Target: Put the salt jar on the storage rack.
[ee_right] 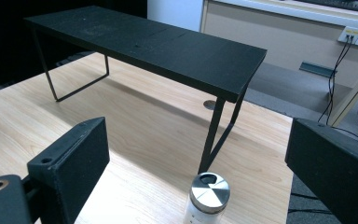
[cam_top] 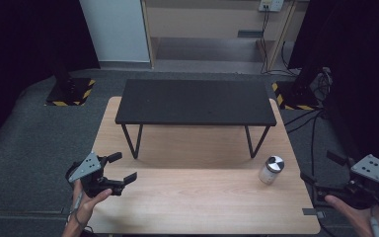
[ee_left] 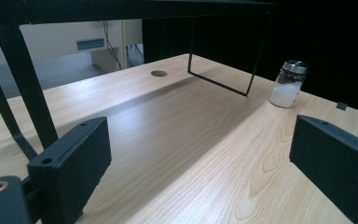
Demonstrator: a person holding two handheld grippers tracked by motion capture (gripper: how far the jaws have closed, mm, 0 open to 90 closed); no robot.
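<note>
Both grippers are mine, and both stand with their jaws spread wide and nothing between them. My right gripper [cam_top: 321, 185] hangs just off the right edge of the wooden table [cam_top: 192, 202], and my left gripper [cam_top: 121, 170] hovers over the table's near left corner.

What I am lining up on is the small shaker jar [cam_top: 271, 169], which stands upright on the table near its right edge, just in front of the right leg of the black shelf [cam_top: 195, 101]. In my right gripper view the jar [ee_right: 208, 195] sits low between my jaws, close ahead, with its metal cap towards me. From my left gripper it is well apart, across the table [ee_left: 289, 84].

I judge it light: a little clear body, glass by the look of it, part filled with white powder, under a shiny metal cap. Glass would be stiff but smooth, so it may slip under a loose pinch and could crack if dropped. It is tall for its base and would tip easily if nudged by one jaw first.

I would take it around the middle of the body, below the cap, jaws level on both sides, and close gently. The cap is rounded and slick, and I cannot tell how firmly it is seated, so I would not lift by it.
</note>
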